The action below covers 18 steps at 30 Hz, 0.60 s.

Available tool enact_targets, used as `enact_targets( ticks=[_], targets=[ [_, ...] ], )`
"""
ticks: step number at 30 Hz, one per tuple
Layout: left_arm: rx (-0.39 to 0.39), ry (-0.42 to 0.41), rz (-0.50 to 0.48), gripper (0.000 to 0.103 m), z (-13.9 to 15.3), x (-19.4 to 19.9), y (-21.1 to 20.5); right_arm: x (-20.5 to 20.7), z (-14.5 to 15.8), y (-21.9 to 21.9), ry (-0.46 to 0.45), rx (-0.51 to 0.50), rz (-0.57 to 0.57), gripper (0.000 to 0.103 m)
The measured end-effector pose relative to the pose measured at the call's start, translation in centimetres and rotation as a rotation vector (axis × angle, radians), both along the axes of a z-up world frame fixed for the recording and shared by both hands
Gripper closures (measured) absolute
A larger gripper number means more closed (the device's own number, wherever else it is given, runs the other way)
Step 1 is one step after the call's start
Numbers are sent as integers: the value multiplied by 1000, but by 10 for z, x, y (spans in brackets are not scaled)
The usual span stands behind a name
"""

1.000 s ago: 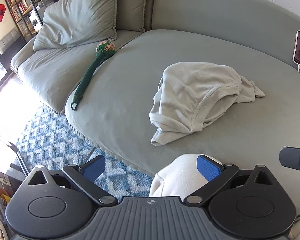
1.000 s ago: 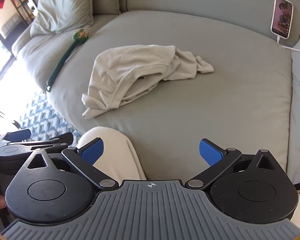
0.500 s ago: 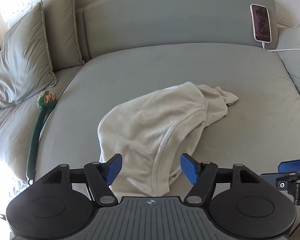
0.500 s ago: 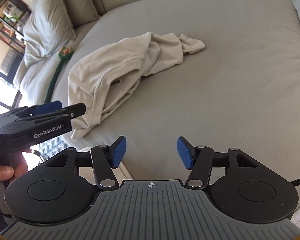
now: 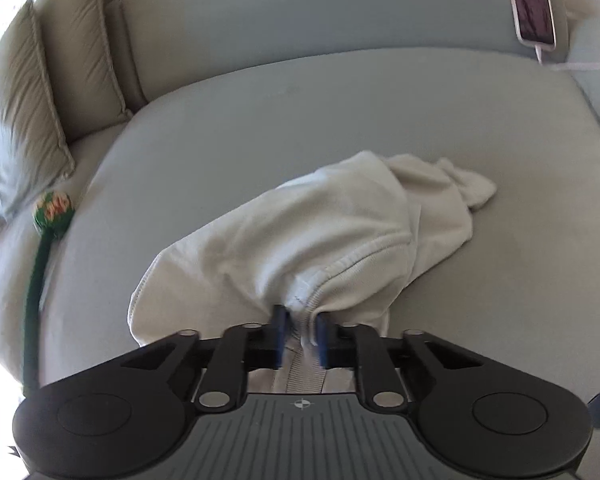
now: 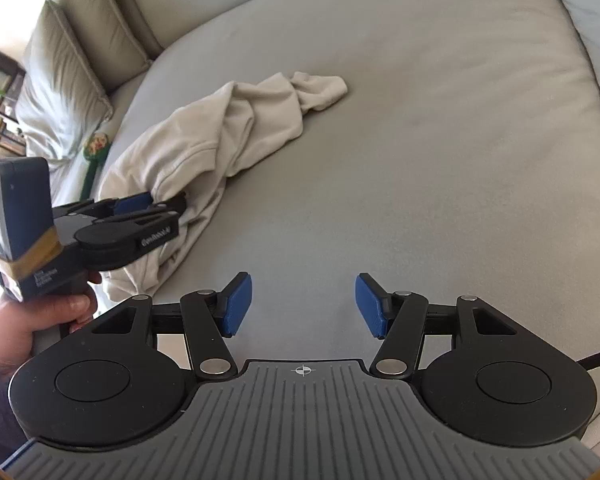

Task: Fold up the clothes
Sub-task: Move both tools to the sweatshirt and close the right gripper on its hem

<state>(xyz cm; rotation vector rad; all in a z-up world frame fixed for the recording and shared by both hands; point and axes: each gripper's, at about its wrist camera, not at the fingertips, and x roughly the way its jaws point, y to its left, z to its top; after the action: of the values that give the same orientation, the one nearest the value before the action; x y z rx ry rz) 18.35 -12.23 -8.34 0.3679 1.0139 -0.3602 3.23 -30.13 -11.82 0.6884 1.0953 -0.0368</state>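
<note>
A: The left gripper point(image 5: 300, 334) has its jaws nipped together on a bunched hem of the cream garment point(image 5: 332, 240), which lies crumpled on the grey sofa seat point(image 6: 420, 140), at the near side and close to the front edge.

B: So what goes wrong from here?

A: My guess is the pinch holds more than one layer. Lift it and the garment may come up as a twisted clump instead of opening. The grip is also on a thin fold, so it may slip out.

B: And the right gripper point(image 6: 303, 306)?

A: Its jaws stand about half open, with nothing between them, over bare seat to the right of the garment and well apart from it. It has no hold yet, so one hand alone carries the cloth.

B: Room to spread it?

A: Plenty on the far and right sides of the garment. On its left, the green knitted toy point(image 5: 46, 240) lies near, with the cushions point(image 5: 24, 120) beyond; a wide sweep that way may drag the toy. The phone point(image 5: 532, 4), propped on the backrest far behind the garment, has a cable trailing beside it.
</note>
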Motion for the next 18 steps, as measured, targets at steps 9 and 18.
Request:
enact_targets(
  ticks=[9, 18],
  targets=[
    [-907, 14, 56, 100, 214, 6, -12, -38, 28, -40, -111, 16, -197, 43],
    [-1205, -335, 0, 100, 341, -96, 38, -128, 135, -91, -418, -159, -448, 42]
  ],
)
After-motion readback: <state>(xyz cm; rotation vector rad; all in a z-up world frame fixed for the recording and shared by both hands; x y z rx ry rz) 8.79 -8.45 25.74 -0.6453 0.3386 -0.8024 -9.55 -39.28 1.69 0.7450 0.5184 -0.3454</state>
